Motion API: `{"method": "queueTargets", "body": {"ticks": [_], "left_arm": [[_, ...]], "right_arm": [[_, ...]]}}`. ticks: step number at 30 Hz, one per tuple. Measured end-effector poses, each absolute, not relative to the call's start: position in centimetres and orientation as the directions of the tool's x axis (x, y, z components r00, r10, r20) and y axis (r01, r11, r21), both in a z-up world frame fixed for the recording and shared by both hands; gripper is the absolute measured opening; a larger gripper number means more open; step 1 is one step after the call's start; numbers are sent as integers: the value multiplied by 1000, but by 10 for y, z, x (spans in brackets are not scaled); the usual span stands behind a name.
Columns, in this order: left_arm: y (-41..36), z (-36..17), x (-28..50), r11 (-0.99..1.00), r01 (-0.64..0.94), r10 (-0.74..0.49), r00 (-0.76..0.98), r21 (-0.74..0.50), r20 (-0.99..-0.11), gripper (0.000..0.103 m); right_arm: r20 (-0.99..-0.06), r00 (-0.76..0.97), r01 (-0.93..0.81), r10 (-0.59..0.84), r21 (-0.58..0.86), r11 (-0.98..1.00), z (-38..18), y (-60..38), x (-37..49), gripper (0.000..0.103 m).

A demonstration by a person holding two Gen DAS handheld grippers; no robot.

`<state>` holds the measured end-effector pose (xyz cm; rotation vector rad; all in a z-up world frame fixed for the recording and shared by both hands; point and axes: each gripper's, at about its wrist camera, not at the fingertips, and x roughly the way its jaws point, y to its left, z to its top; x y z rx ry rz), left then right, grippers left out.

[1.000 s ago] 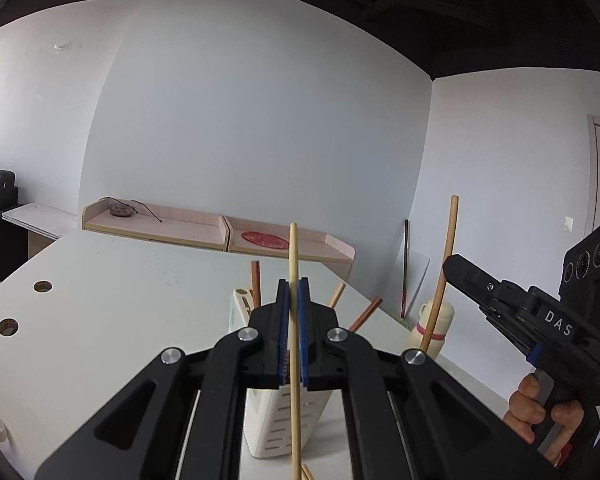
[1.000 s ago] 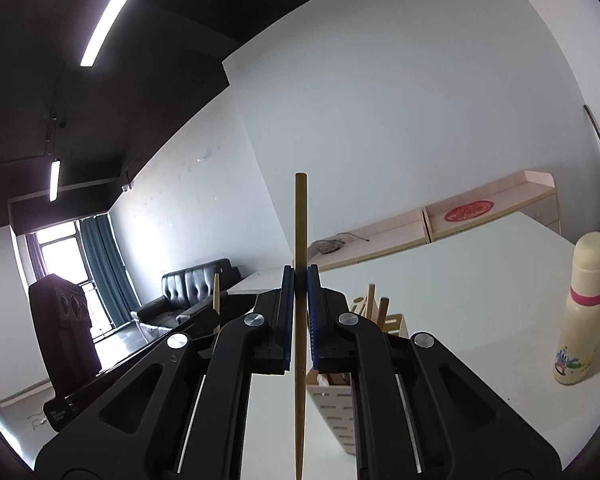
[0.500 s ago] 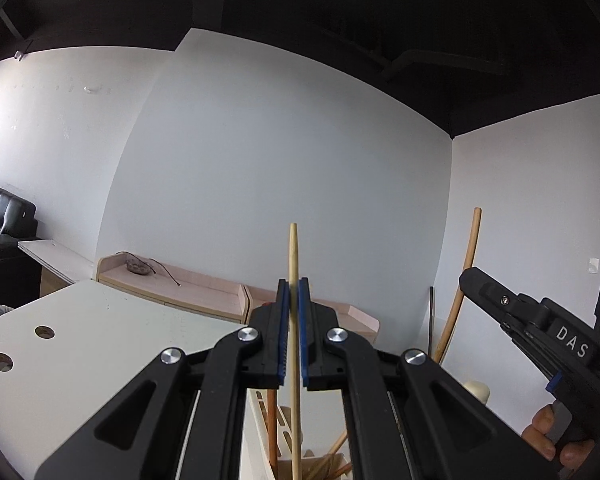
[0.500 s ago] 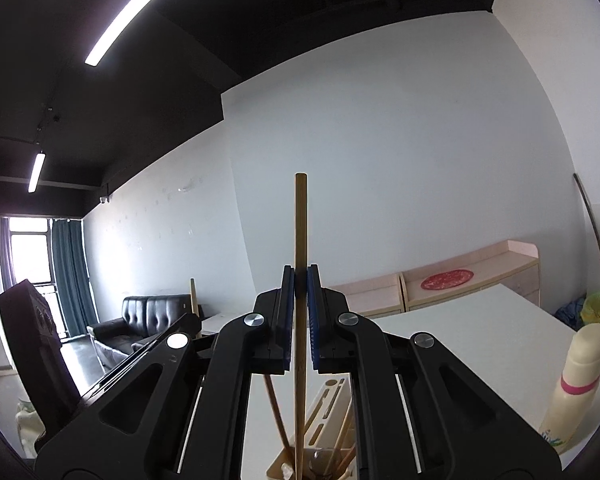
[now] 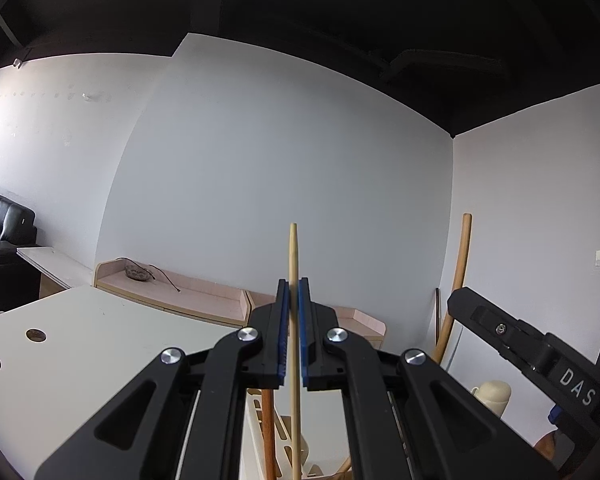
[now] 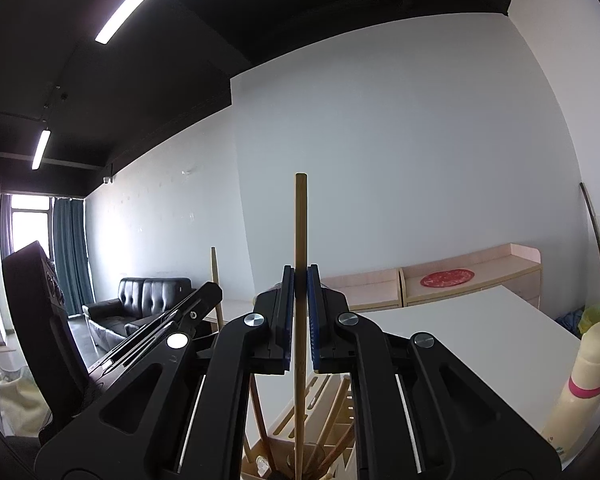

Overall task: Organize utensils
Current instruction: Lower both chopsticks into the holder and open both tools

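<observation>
While both point near level, left gripper (image 5: 293,312) clamps 1 pale chopstick (image 5: 293,248); right gripper (image 6: 300,300) clamps 1 darker chopstick (image 6: 301,216) above the utensil holder (image 6: 296,424).

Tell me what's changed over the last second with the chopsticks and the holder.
Both views have tilted up: the white slotted utensil holder has dropped toward the bottom edge. Unchanged: the left hand-held gripper stays shut on its pale wooden chopstick, the right hand-held gripper on its darker brown chopstick.
</observation>
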<state>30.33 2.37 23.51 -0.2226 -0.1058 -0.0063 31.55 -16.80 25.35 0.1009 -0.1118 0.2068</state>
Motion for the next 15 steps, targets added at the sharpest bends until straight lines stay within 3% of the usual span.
{"method": "queueTargets", "body": {"ticks": [15], "left_arm": [[11, 222, 296, 984, 40, -26, 996, -176, 83, 4]], "right_arm": [[30, 976, -218, 217, 36, 975, 233, -157, 320, 6]]}}
